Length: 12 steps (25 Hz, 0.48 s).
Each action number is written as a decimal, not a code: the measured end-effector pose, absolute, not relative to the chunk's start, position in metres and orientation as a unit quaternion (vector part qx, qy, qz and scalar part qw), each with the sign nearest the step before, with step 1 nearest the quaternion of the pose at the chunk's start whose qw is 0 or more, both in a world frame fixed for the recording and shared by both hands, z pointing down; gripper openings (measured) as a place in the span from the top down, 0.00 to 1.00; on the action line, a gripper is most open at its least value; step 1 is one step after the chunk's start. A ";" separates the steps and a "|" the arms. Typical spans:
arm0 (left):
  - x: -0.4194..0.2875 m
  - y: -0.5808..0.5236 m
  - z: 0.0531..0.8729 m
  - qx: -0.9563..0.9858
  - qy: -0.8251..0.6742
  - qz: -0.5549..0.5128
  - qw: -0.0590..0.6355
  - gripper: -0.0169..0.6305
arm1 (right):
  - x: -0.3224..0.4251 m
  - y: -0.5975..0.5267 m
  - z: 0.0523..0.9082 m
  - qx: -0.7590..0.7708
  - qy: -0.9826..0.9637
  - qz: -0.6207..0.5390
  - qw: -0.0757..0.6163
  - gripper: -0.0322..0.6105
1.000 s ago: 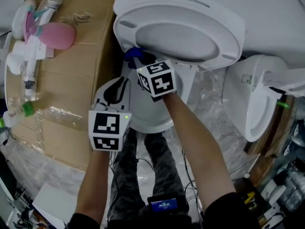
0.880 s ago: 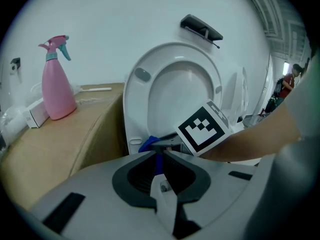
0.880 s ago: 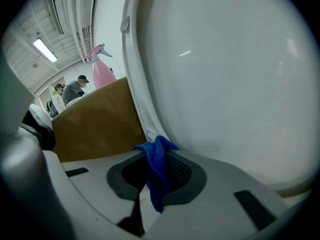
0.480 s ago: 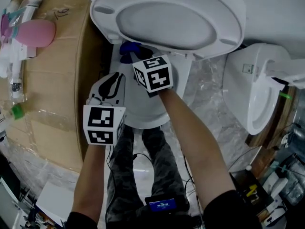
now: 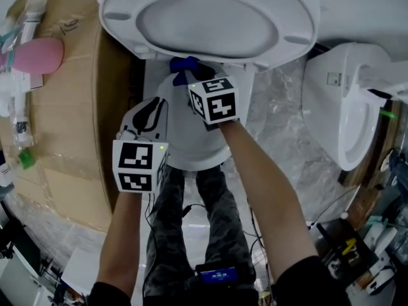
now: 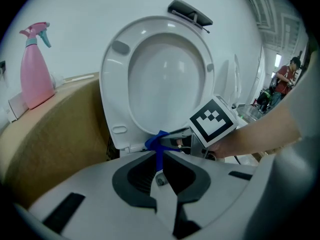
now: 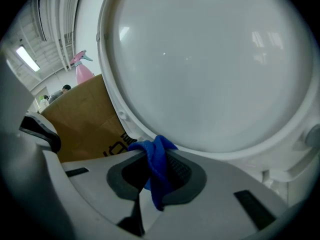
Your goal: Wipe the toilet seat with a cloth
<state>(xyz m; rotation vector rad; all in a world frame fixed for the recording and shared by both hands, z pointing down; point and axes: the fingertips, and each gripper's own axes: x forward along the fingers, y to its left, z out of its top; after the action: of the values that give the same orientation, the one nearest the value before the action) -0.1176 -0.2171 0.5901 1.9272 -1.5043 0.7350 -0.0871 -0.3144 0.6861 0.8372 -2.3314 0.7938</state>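
A: Both the right gripper (image 7: 157,160) and its blue cloth (image 5: 183,65) have slid along the lower edge of the raised toilet seat (image 5: 210,24), from near one corner toward the middle.

B: How's the grip?

A: Its jaws are clamped on a fold of the cloth. The bunched end pokes out just ahead of them, right at the seat's rim; whether it touches, I can't tell.

B: And the left gripper (image 6: 161,161)?

A: Jaws narrowed to a slit, nothing between them. It hangs over the bowl (image 5: 191,148), beside and behind the right one.

B: Which step, then?

A: Early wiping, I'd judge, down at the hinge end. Next calls for pressing the cloth flat and sweeping up the ring.

B: Anything in the way?

A: A cardboard box (image 6: 55,134) carrying a pink spray bottle (image 6: 35,74) sits left of the left gripper; a second toilet (image 5: 347,120) stands well off to the right gripper's right. Neither blocks the seat.
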 end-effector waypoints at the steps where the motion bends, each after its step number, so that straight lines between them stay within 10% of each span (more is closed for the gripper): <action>1: -0.117 -0.217 0.591 0.724 -0.562 0.278 0.289 0.90 | -0.083 -0.315 0.686 0.314 -0.862 0.295 0.266 0.85; 12: -0.102 -0.220 0.592 0.735 -0.545 0.289 0.282 0.90 | -0.041 -0.322 0.680 0.349 -0.851 0.290 0.262 0.85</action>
<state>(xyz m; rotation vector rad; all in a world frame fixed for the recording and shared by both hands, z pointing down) -0.1016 -0.2203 0.5919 1.9684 -1.4594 0.7727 -0.0412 -0.3225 0.6799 0.9445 -2.3035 0.7858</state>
